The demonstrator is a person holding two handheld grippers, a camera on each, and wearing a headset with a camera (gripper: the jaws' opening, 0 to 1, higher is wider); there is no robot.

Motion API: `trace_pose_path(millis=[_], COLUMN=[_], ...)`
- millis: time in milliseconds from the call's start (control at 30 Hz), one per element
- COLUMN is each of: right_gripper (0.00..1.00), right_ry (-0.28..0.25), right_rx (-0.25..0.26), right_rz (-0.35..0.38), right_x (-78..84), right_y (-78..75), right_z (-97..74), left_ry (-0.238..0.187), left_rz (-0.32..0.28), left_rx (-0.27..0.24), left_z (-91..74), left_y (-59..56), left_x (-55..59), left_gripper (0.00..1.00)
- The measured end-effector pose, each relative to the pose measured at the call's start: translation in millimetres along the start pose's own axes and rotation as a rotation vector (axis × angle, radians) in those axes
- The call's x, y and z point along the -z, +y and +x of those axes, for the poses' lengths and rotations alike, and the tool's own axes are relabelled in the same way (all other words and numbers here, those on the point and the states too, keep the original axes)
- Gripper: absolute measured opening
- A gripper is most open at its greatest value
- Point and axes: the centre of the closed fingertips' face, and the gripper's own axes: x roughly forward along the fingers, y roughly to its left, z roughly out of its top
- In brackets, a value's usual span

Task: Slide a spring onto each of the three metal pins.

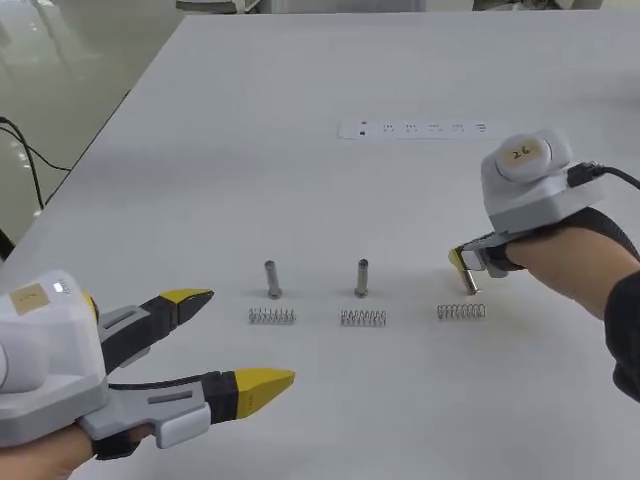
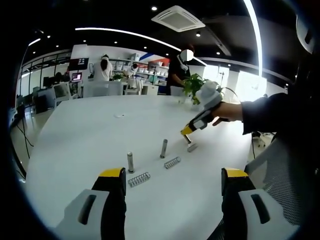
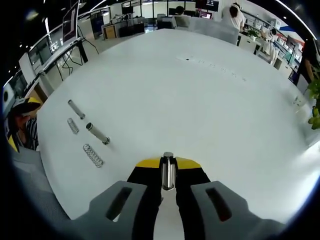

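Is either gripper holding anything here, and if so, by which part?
The right gripper is shut on the rightmost pin, jaws clamping its upper part. The left gripper is open, holding nothing.

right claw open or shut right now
Shut on the metal pin: yellow tips of the right claw pinch it from both sides.

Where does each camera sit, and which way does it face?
Head view: on the person's head, facing forward and down at the table; left gripper, right gripper and a sleeve show.
Left gripper view: on the left gripper, facing along its open jaws toward the right gripper.
Right gripper view: on the right gripper, facing across the table; its jaws, shut on a pin, show.
Shared: both gripper views show two standing pins and springs.
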Motion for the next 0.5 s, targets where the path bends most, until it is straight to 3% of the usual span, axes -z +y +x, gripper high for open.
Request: trace_pose_path(millis=[500], right_gripper=[0.1], right_ry=[-0.049], right_rx=[0.0], right_rz=[0.002], right_x=[-0.2], right_y=[1.6], right_z=[-9.8], left_ry=[0.003], left_rz=[0.008], left_rx=[0.004], left_z=[0.4], left_y=[-1.1], left_x=[-0.6], left_gripper=[0.77])
